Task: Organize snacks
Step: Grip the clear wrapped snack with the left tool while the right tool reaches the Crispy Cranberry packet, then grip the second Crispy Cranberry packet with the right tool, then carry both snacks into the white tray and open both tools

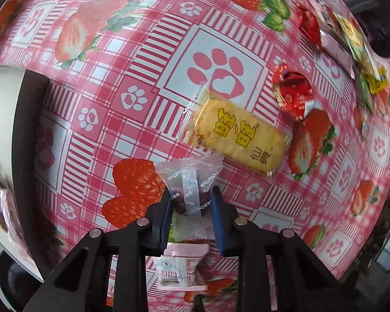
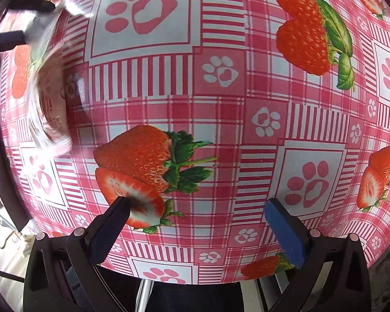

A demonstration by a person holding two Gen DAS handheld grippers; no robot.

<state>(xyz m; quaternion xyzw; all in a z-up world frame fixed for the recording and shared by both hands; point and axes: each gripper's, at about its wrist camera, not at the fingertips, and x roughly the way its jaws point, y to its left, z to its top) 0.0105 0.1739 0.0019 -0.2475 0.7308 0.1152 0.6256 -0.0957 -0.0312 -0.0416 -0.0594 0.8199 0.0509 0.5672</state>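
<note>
- The step in hand is the pick-up: the left claw (image 1: pixel 192 202) has closed narrow on a clear-wrapped candy (image 1: pixel 191 179), low on the bench (image 1: pixel 153 59).
- At 2 o'clock of it lies the yellow rice cracker (image 1: pixel 235 132), just beside.
- The right claw (image 2: pixel 197 208) is wide and holds nothing.
- Next, I judge, lift it and carry it toward the metal container (image 1: pixel 2 135) at 9 o'clock, keeping the grip firm.
</note>
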